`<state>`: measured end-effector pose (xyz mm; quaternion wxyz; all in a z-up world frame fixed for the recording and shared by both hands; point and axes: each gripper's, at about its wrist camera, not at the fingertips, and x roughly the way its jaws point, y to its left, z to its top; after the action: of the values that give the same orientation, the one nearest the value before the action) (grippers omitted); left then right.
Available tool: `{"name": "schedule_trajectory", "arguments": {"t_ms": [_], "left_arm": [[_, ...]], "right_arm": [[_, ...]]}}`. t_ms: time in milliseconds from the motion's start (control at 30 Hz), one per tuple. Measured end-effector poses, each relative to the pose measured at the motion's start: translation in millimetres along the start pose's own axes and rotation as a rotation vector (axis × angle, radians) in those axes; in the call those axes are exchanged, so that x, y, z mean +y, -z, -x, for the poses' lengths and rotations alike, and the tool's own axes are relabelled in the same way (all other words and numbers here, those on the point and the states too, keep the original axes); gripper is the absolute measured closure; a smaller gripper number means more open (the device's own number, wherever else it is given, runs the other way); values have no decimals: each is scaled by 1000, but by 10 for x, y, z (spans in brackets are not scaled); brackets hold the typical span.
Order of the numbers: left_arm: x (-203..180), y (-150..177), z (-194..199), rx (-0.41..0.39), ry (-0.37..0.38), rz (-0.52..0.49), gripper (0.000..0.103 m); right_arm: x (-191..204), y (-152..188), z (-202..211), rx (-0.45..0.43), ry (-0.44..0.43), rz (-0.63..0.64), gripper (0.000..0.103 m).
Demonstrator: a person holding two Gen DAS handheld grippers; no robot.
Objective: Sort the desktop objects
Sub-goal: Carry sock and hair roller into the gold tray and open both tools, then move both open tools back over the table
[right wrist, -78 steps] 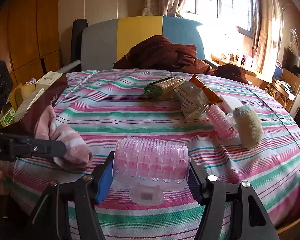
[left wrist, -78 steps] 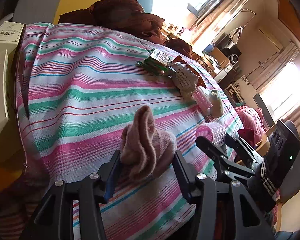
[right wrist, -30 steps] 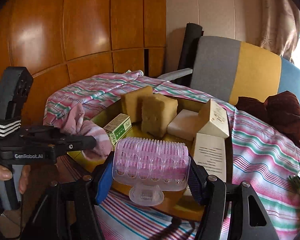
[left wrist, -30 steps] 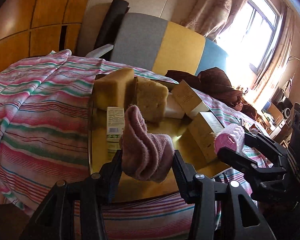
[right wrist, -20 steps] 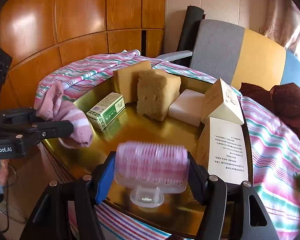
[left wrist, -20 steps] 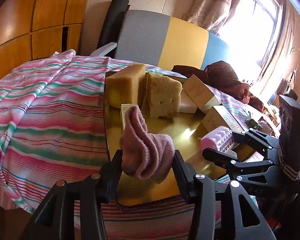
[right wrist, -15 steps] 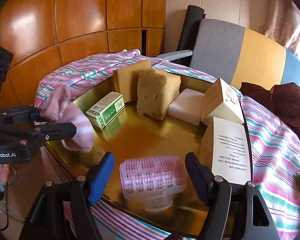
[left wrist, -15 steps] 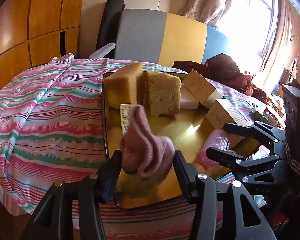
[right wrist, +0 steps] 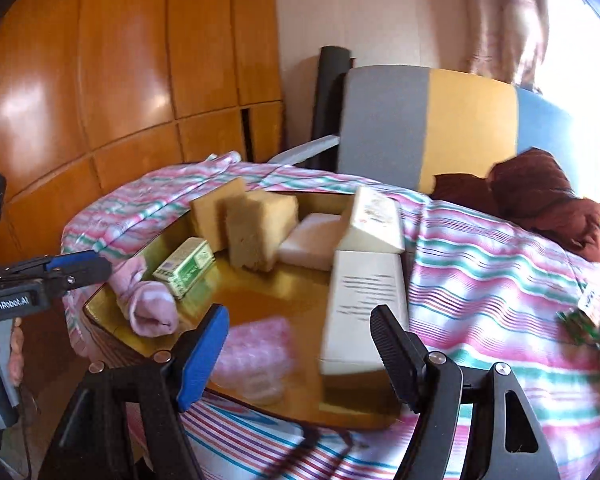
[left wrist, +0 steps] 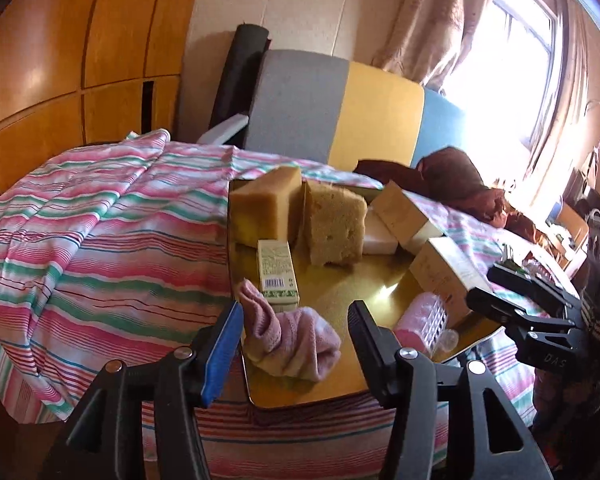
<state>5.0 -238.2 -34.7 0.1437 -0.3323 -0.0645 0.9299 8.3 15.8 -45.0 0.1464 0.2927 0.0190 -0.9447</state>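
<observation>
On the gold tray [left wrist: 384,284], near its front-left corner, the pink sock [left wrist: 290,338] now lies loose, just in front of the small green box [left wrist: 278,272]; half a second ago it was still pinched and lifted between the left gripper [left wrist: 294,322] fingers. The left jaws now stand spread wide, with nothing between them, sock resting below and past the tips. The pink hair roller [right wrist: 254,346] sits on the tray's front edge beside the long white box [right wrist: 364,308]; it was already dropped half a second ago and has stayed there, blurred in the right wrist view. The right gripper [right wrist: 298,334] is also spread apart and empty, and it has pulled back and swung a bit right since the earlier frame, so the roller now shows at its left finger rather than centred. In the left wrist view the roller [left wrist: 420,320] sits touching the box [left wrist: 446,276], with the right gripper [left wrist: 512,296] off to the right of it. Two sponges [left wrist: 296,216] stand unchanged at the tray's back, a white block [right wrist: 310,246] and a tilted carton [right wrist: 374,220] beside them. Tray rests on the striped cloth [left wrist: 100,232]. A hand [right wrist: 4,350] holds the left gripper's handle at the far left of the right wrist view.
</observation>
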Motion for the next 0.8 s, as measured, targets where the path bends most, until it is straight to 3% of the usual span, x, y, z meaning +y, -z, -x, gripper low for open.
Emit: {"name": "schedule_trajectory", "arguments": {"t_ms": [367, 633, 800], "left_arm": [[-922, -58, -231, 83, 255, -113, 47], [-2017, -7, -547, 210, 449, -257, 47], [-2665, 30, -777, 300, 545, -310, 47]], "right_arm": [[-1178, 544, 546, 24, 300, -224, 23], [-2095, 1081, 1181, -2, 535, -449, 21], [-2613, 1282, 1519, -57, 631, -584, 19]]}}
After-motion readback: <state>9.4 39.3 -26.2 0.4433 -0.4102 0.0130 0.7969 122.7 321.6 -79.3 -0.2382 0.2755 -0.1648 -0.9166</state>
